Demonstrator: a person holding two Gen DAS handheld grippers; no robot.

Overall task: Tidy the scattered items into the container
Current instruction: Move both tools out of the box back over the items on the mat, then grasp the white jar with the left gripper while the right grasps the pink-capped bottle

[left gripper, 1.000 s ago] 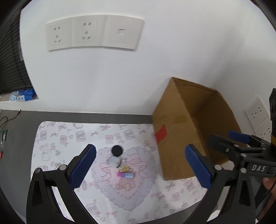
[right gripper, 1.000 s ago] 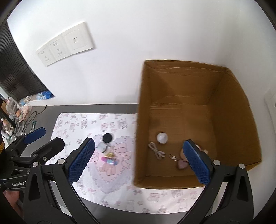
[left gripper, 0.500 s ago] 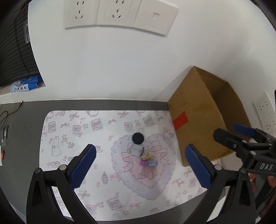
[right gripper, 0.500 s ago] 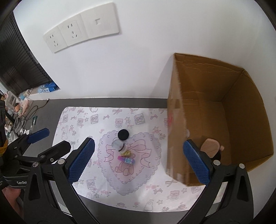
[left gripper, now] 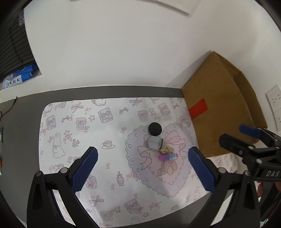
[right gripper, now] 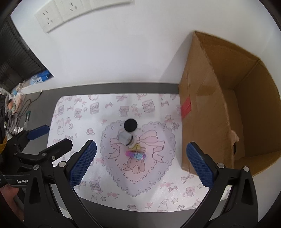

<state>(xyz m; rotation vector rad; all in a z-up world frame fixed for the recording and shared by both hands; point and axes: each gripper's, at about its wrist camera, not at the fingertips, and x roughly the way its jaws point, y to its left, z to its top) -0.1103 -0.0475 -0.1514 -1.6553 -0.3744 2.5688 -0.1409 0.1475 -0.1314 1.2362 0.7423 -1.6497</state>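
Observation:
A small cluster lies on the heart of the patterned mat [left gripper: 91, 133]: a black round lid [left gripper: 154, 128], a clear round jar [left gripper: 154, 143] on its side, a small yellow item [left gripper: 166, 150] and a pink-and-blue tube [left gripper: 168, 156]. The same black lid [right gripper: 130, 124], jar [right gripper: 125, 138] and tube [right gripper: 135, 155] show in the right wrist view. The open cardboard box [right gripper: 228, 108] stands at the right with a pale object [right gripper: 234, 136] inside. My left gripper [left gripper: 143, 171] hovers open above the mat, before the cluster. My right gripper [right gripper: 140, 162] is open too, above the tube, holding nothing.
The cardboard box [left gripper: 221, 105] sits in the corner against the white wall. Wall sockets [right gripper: 58, 15] are mounted above. The mat lies on a dark table [right gripper: 43, 98], with cables and clutter [right gripper: 15, 108] at the far left and a blue packet [left gripper: 19, 77] on a ledge.
Both grippers swung left and tilted down, away from the box toward the cluster on the mat. The items now sit larger and nearer the centre. Both stay open.

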